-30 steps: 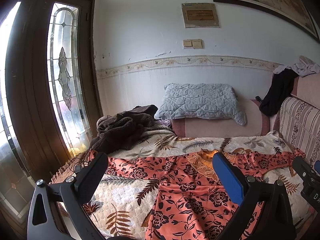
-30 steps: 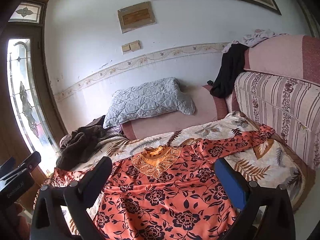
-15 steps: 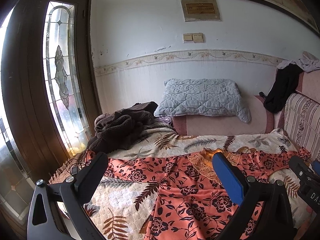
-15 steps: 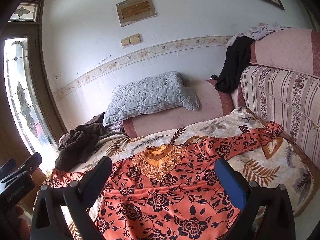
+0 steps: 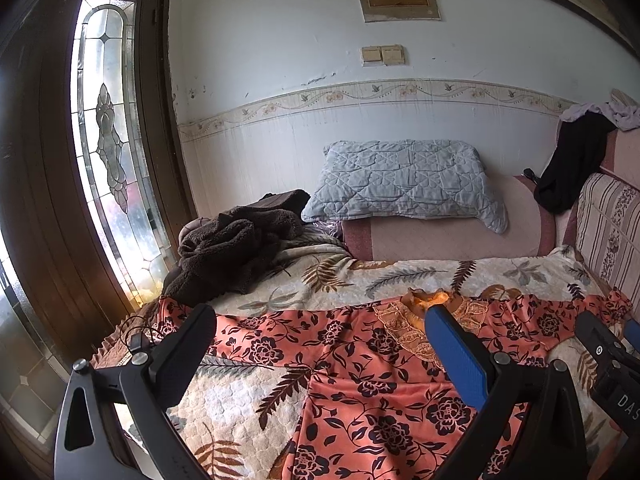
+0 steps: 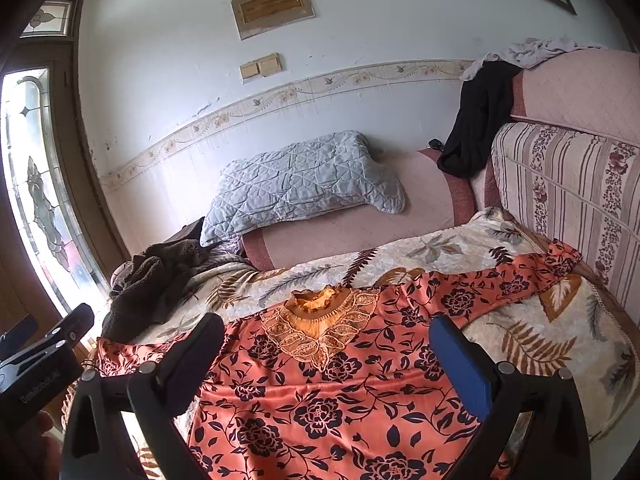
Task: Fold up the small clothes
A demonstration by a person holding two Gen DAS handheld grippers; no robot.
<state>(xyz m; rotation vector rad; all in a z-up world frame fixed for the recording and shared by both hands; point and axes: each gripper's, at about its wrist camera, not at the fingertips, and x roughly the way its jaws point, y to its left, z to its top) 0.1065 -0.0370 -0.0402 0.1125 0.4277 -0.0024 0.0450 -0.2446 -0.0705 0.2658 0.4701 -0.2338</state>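
Observation:
An orange dress with black flowers point(image 5: 360, 364) lies spread flat on the leaf-patterned bed cover point(image 5: 248, 400), sleeves out to both sides, lace collar point(image 6: 320, 328) towards the pillow. My left gripper point(image 5: 320, 344) is open and empty, held above the dress's left sleeve and body. My right gripper point(image 6: 328, 356) is open and empty, held above the dress's chest. The right gripper's body shows at the right edge of the left wrist view point(image 5: 608, 364). The left gripper shows at the left edge of the right wrist view point(image 6: 40, 360).
A grey quilted pillow point(image 5: 404, 184) leans on a pink bolster point(image 5: 448, 236) at the wall. A dark brown fleece heap point(image 5: 232, 248) lies at the bed's far left. A black garment point(image 6: 476, 120) hangs over the striped sofa back point(image 6: 568, 196). A stained-glass door point(image 5: 108, 152) stands left.
Both grippers have tilted slightly down and drawn back, so the room sits higher in view. The dress lies as before. Both stay open.

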